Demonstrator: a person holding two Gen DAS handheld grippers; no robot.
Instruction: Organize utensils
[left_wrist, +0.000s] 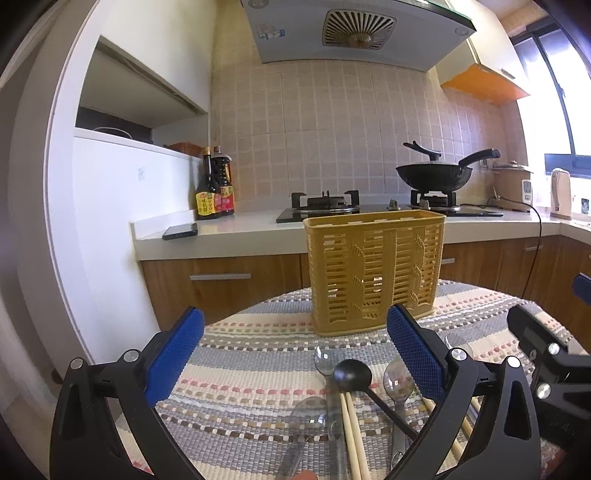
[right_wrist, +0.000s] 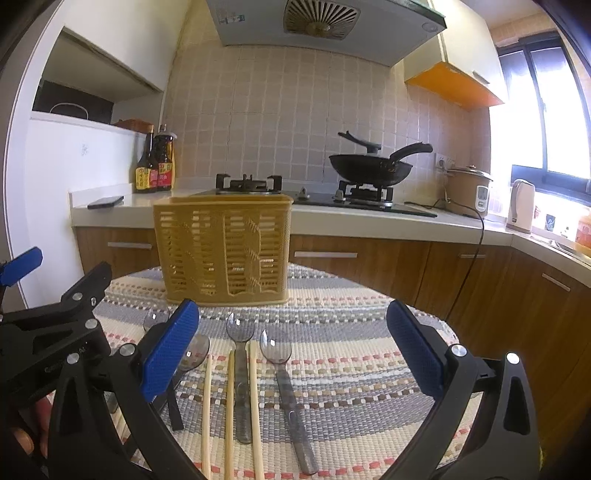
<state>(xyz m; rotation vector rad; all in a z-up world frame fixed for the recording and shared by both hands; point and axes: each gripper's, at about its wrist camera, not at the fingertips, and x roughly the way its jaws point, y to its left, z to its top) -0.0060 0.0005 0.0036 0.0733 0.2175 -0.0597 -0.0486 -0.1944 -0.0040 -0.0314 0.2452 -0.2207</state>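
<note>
One black ladle, left-view only

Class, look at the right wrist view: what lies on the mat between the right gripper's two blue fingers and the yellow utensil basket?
Clear plastic spoons and the chopsticks lie there on the striped mat, before the yellow basket; the right gripper is open.

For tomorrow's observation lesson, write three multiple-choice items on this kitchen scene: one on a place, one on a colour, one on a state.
1. Where does the yellow utensil basket stand?
A. on the woven mat
B. on the counter
C. on the stove

2. What colour is the ladle?
A. white
B. black
C. red

3. How is the right gripper?
A. shut on a spoon
B. shut on chopsticks
C. open

Answers:
1 A: its base rests on the striped mat, behind the clear spoons and chopsticks.
2 B: bowl and handle are black.
3 C: its blue pads are wide apart, holding nothing.
</note>
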